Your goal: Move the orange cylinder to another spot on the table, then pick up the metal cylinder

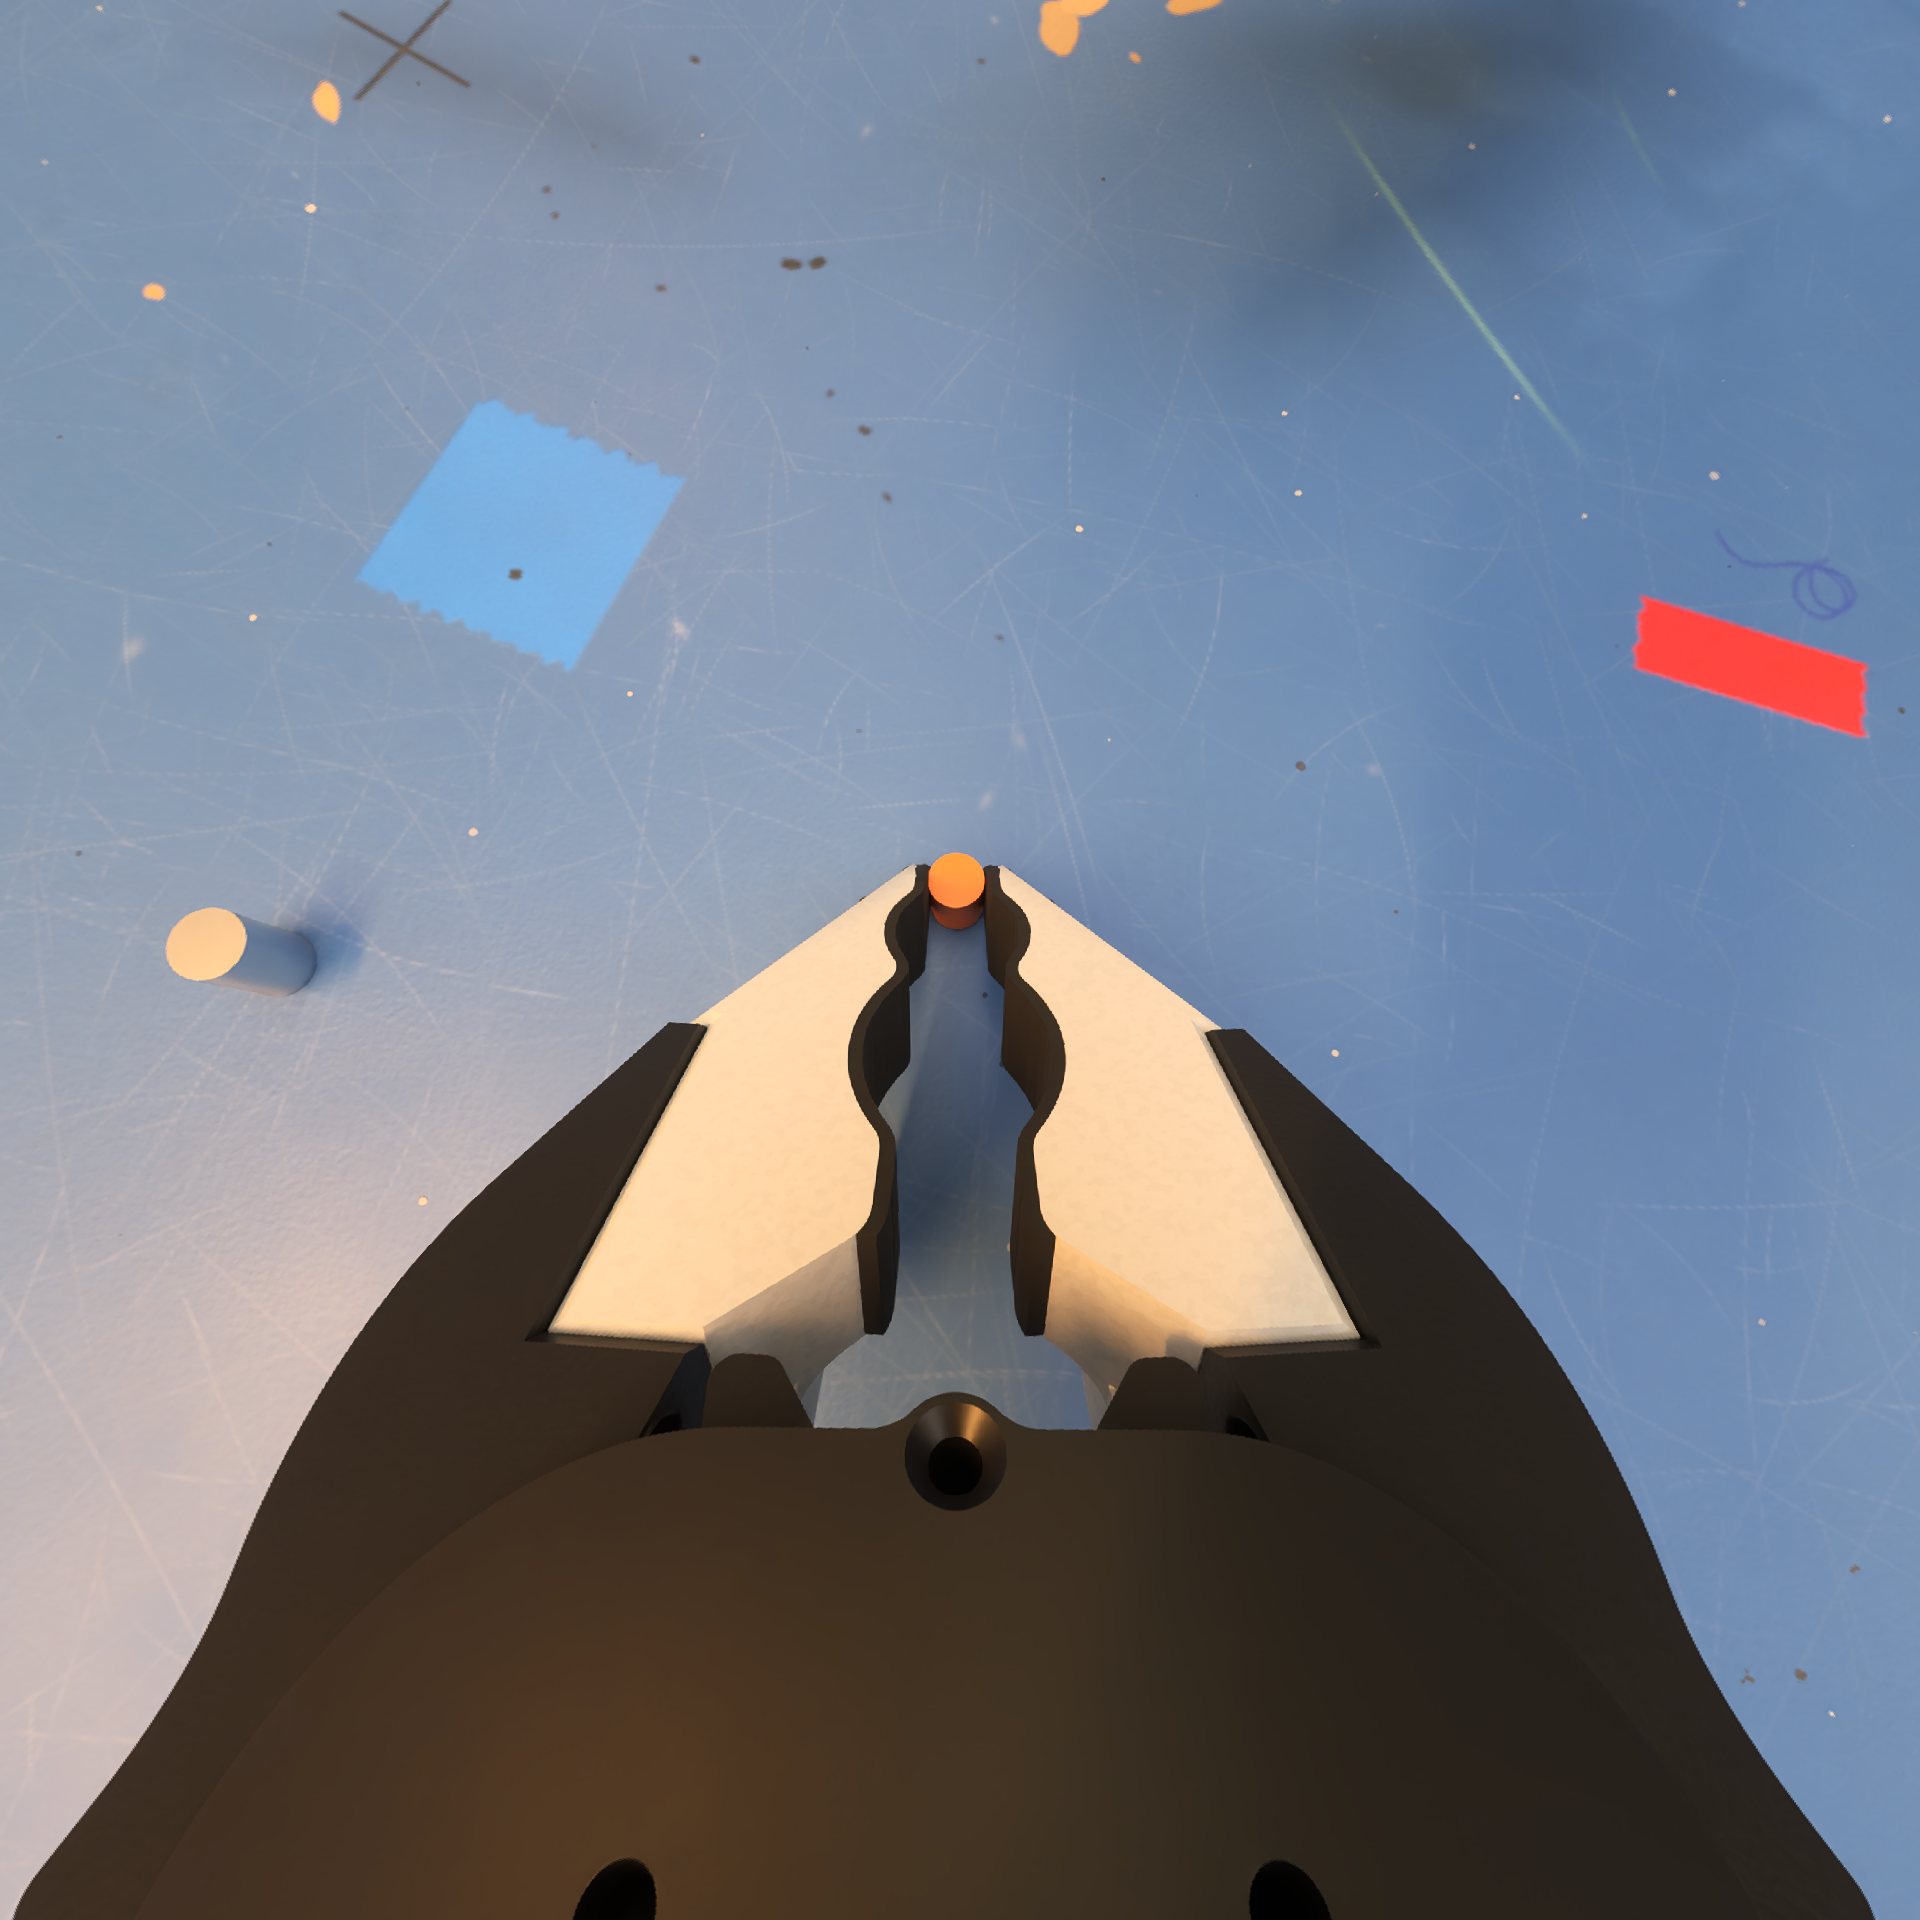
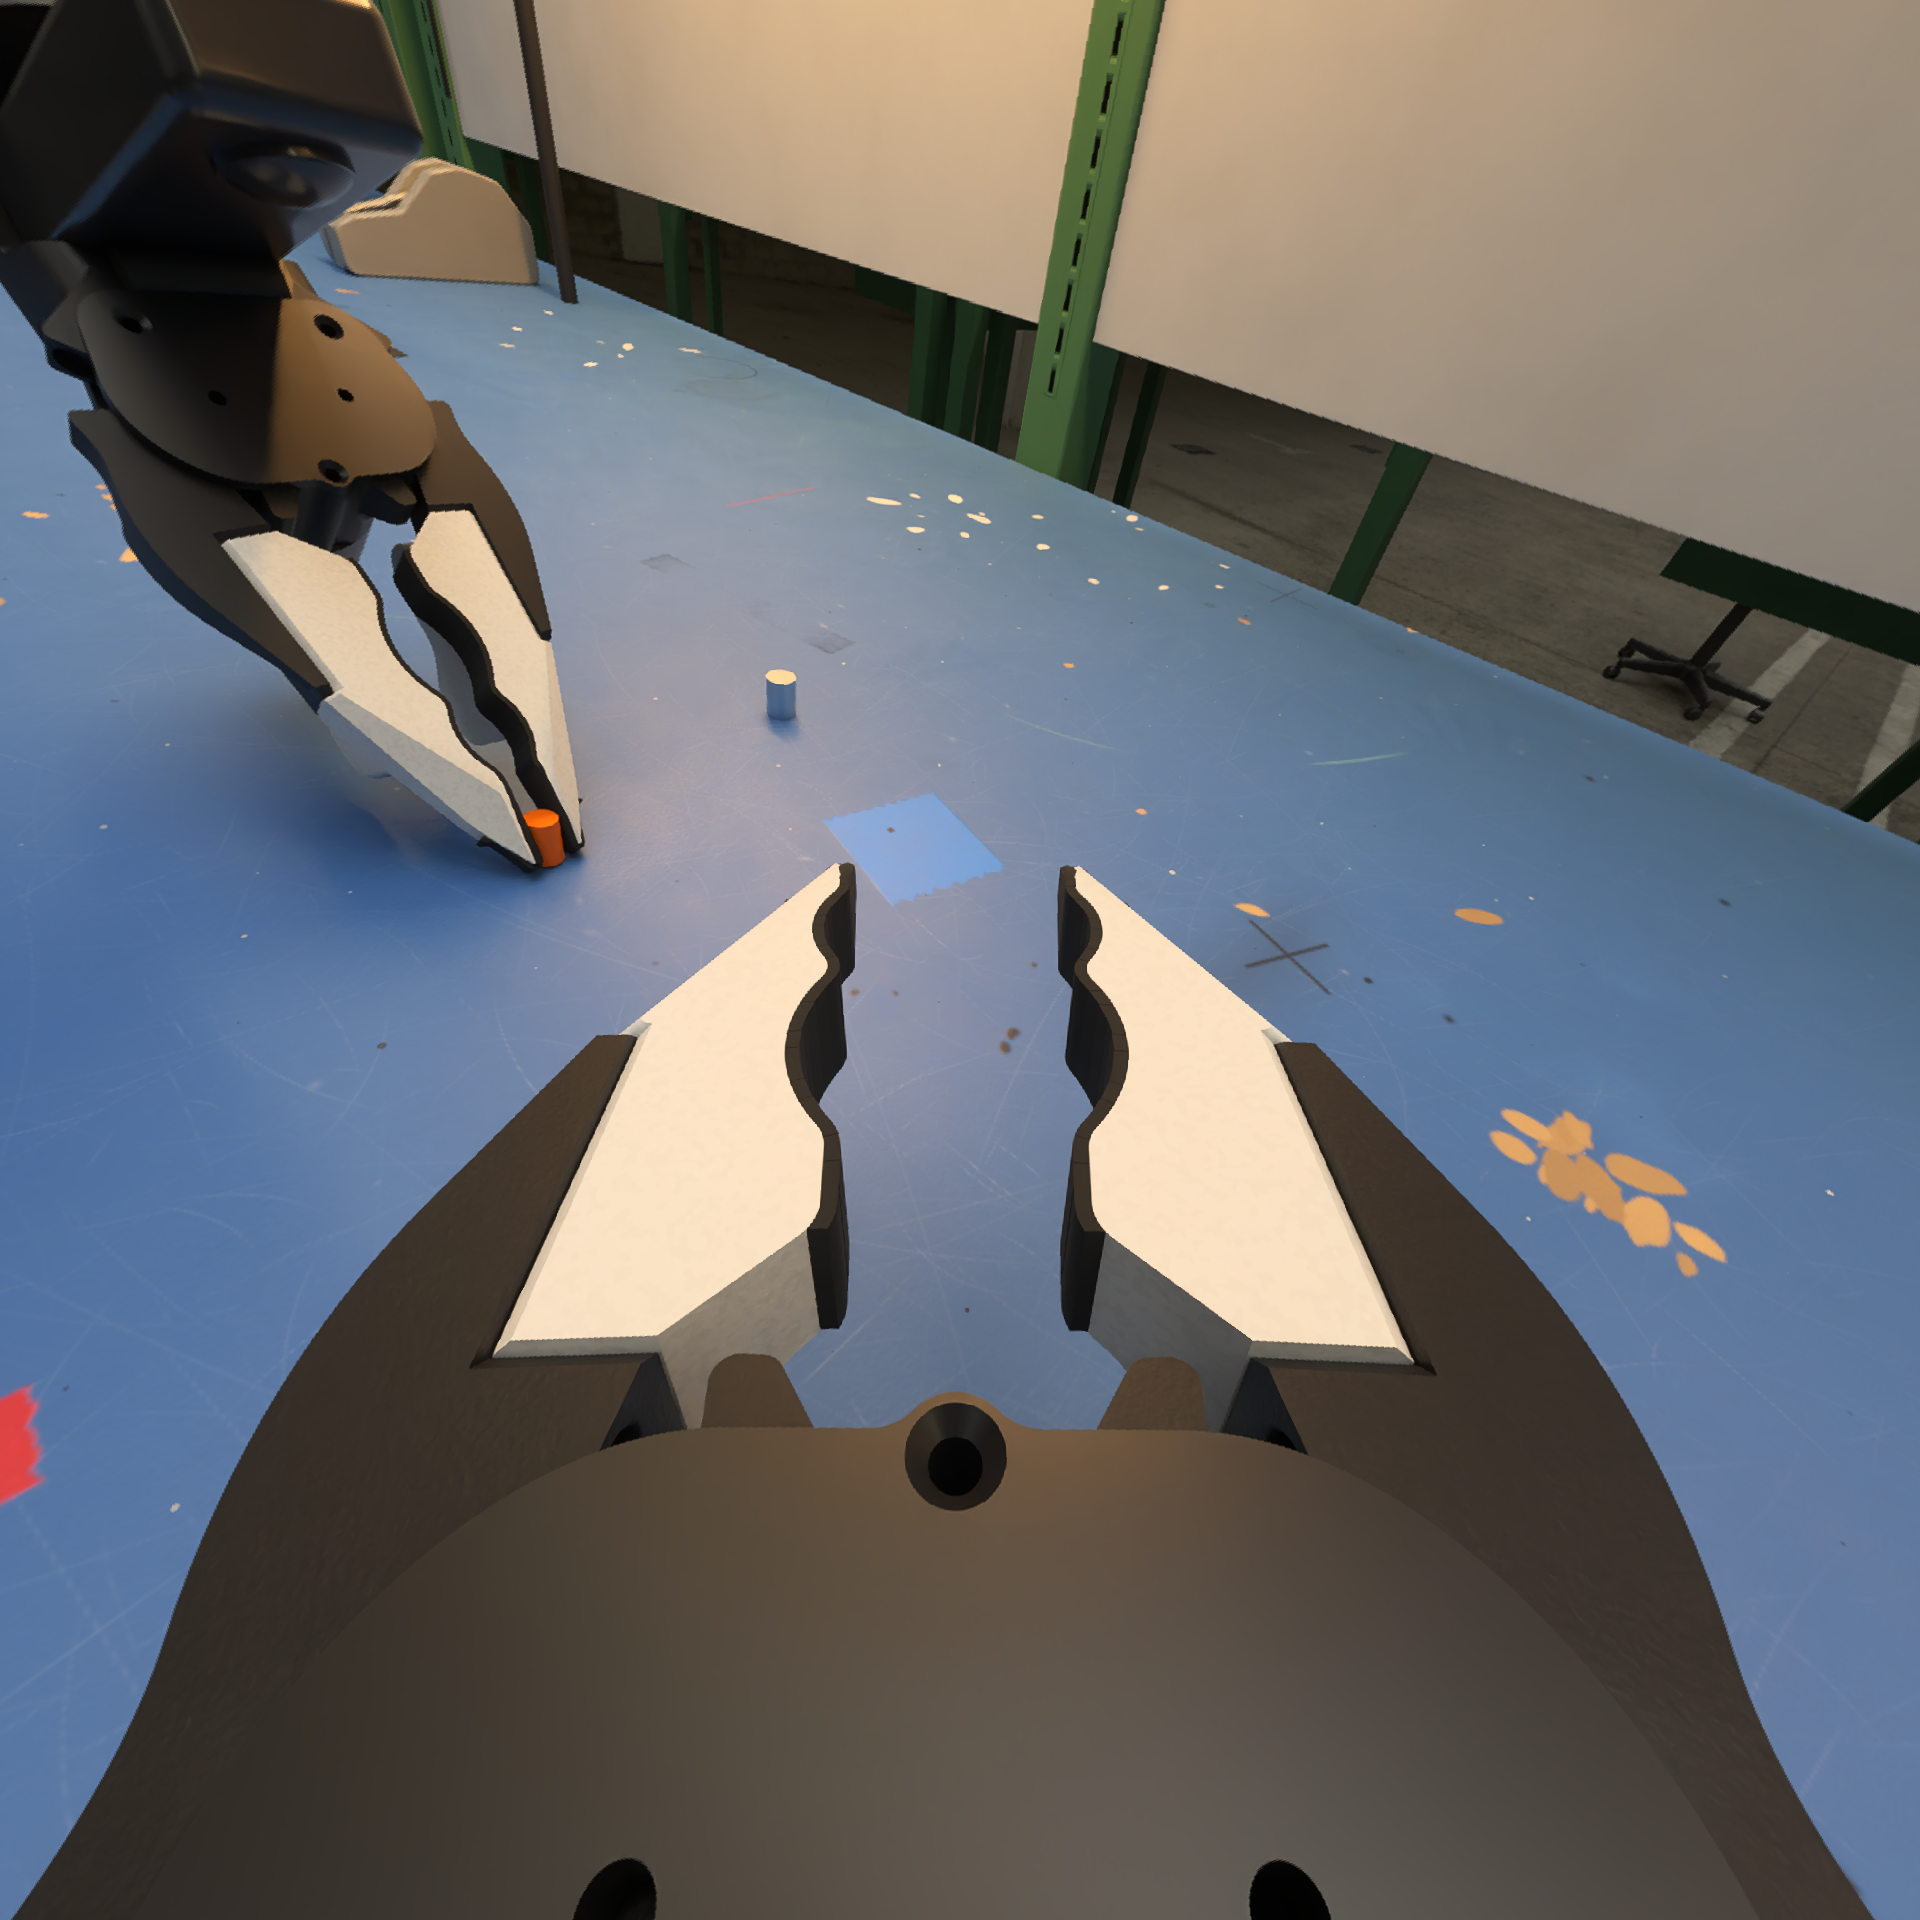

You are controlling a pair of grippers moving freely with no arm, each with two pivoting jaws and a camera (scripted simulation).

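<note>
You are working over a scuffed blue desk (image 2: 1039, 686) flecked with orange paint spots, with pale wall panels and green posts behind its far edge.

The orange cylinder (image 1: 955, 883) stands upright at the very tips of your left tool (image 1: 955, 881), whose two fingers are closed on it from either side. From the right wrist view you see the same thing: the orange cylinder (image 2: 543, 837) is pinched at the fingertips of the left tool (image 2: 545, 844), which slants steeply down toward the desk, and the cylinder's lower end is at or just above the surface; you cannot tell whether it touches.

The metal cylinder (image 2: 780, 694) stands upright and alone on the desk, well apart from both tools, beyond a light blue square patch (image 2: 914, 844). In the left wrist view it appears off to the left of the fingers (image 1: 241, 950), casting a soft shadow.

Your right tool (image 2: 956, 883) hangs above the desk with its fingers spread apart and nothing between them, pointing toward the blue patch.

A red strip of tape (image 1: 1751, 667) lies to the right of the left tool, next to a small blue pen scribble (image 1: 1813, 582). A thin dark cross mark (image 2: 1288, 956) sits just right of your right tool's fingers.
</note>
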